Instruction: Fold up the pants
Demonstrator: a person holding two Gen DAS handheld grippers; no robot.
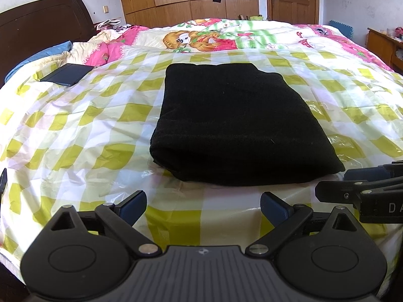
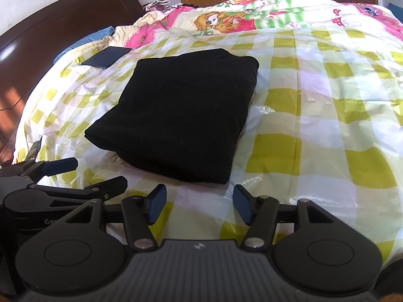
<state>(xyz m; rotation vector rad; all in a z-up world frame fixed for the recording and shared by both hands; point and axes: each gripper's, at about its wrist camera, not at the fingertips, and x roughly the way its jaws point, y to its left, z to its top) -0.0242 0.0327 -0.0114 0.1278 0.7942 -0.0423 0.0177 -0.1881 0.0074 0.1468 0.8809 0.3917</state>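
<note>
left wrist view shows the black pants (image 1: 234,123) folded into a neat stack on the yellow-checked plastic sheet (image 1: 75,125) over the bed, just ahead of the left gripper (image 1: 203,205), whose jaws stand apart with nothing between them. the right gripper (image 2: 199,205) hangs beside it, released too, its blue pads (image 2: 157,201) clear of the cloth. a dark tablet (image 1: 66,74) lies near the headboard (image 1: 37,22).

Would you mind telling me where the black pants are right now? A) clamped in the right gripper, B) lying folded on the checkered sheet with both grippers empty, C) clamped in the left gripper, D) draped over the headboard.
B: the black pants lie as a folded stack on the checkered sheet, while the left gripper and right gripper stand open short of them with nothing between the pads.
</note>
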